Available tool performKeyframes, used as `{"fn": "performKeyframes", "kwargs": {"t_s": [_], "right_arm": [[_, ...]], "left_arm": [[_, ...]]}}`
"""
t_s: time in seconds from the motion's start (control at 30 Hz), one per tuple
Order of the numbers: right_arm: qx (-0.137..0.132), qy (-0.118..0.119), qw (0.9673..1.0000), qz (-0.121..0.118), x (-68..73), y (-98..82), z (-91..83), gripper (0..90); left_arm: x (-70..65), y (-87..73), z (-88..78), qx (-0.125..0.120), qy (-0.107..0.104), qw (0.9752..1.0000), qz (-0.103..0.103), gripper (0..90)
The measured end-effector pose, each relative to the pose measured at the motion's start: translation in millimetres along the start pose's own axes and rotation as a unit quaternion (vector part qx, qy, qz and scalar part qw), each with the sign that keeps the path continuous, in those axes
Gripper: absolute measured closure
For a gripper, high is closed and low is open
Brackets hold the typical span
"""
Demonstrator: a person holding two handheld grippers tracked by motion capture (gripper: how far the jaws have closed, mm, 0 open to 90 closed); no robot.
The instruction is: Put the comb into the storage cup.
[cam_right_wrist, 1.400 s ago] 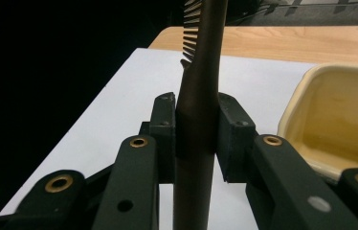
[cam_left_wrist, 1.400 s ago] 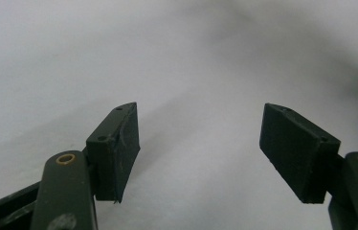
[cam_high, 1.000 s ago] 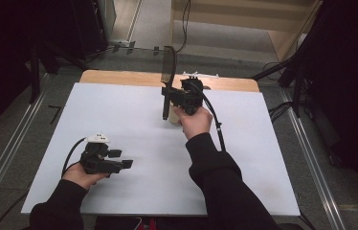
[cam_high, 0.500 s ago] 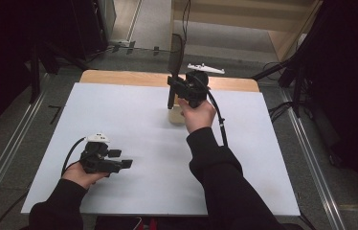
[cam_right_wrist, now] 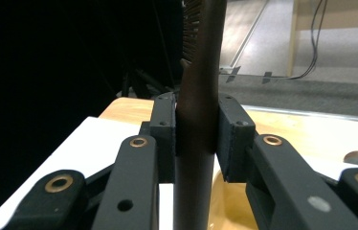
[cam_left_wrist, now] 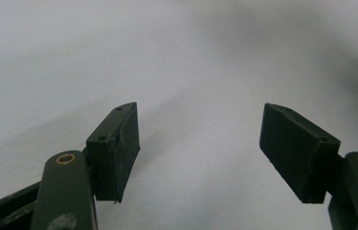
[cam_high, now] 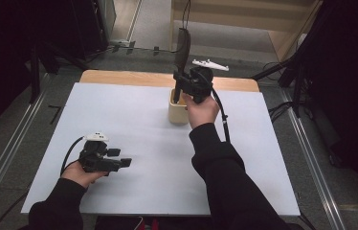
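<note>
Since a second ago, my right gripper (cam_high: 179, 86) has lifted the dark brush (cam_high: 182, 50) higher and carried it toward the table's far edge, uncovering the cream cup (cam_high: 178, 111) beneath it.

From the right gripper view I see both pads clamped tight on the brush (cam_right_wrist: 197, 120) handle, which stands upright with its bristled head at the top and its lower end over the cup's (cam_right_wrist: 225, 211) mouth; I cannot tell whether the tip is inside. My left gripper (cam_high: 122, 163) rests low on the white table (cam_high: 134, 120), well apart from the cup, its jaws spread wide with nothing between its pads (cam_left_wrist: 117, 148). Past the table's wooden edge, a white bracket (cam_high: 209, 64) lies.
</note>
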State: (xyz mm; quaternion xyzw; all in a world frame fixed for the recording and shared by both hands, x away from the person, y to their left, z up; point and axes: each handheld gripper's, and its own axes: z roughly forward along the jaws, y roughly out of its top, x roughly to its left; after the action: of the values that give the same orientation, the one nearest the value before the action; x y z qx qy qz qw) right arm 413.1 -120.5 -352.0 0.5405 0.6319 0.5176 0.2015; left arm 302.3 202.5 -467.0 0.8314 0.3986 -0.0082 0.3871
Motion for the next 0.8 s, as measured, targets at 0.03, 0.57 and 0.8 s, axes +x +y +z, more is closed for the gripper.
{"fn": "performKeyframes", "kwargs": {"t_s": [0.03,0.57,0.8], "right_arm": [[-0.004,-0.002,1.0000,0.000,-0.7,0.3,-0.1,70.2],[-0.037,-0.061,0.9971,-0.026,-8.3,5.2,9.9,70.2],[-0.048,-0.073,0.9959,-0.023,-13.4,5.1,15.5,70.1]], "left_arm": [[0.0,0.1,0.1,0.001,0.001,1.0000,0.001,30.4],[-0.8,0.1,0.4,0.002,-0.004,1.0000,0.006,30.4],[-0.9,0.3,0.7,0.002,-0.005,1.0000,0.005,30.4]]}}
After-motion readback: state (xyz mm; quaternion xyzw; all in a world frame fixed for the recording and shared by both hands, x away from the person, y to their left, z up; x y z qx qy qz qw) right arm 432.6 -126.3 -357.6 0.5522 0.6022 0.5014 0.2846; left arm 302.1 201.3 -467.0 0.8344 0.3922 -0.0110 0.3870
